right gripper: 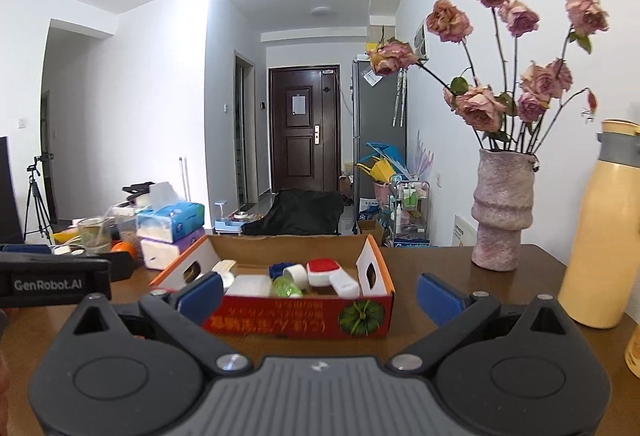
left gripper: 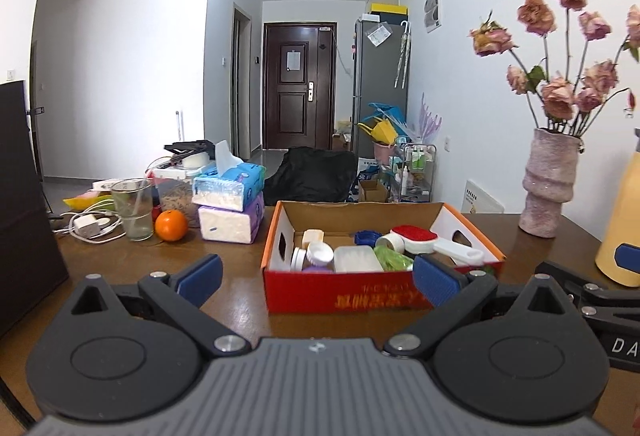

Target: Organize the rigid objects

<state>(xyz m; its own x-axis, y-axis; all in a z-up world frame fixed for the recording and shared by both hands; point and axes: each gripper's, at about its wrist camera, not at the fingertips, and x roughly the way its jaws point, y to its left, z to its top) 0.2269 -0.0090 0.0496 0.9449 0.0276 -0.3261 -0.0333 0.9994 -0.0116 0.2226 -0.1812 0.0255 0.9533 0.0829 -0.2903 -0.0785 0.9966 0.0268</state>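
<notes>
Both grippers, left point(left gripper: 318, 278) & right point(right gripper: 320, 294), spread wide, empty, facing cardboard box point(left gripper: 340, 296) w/ items

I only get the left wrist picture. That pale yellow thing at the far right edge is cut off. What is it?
Observer: A tall pale yellow plastic bottle with a grey band under its yellow cap. It stands upright on the brown wooden table, to the right of the pink ceramic vase.
Operator: Part of the front of the red cardboard box is blocked for me. What's printed at its right end?
Observer: A green pumpkin picture, beside the yellow lettering.
</notes>
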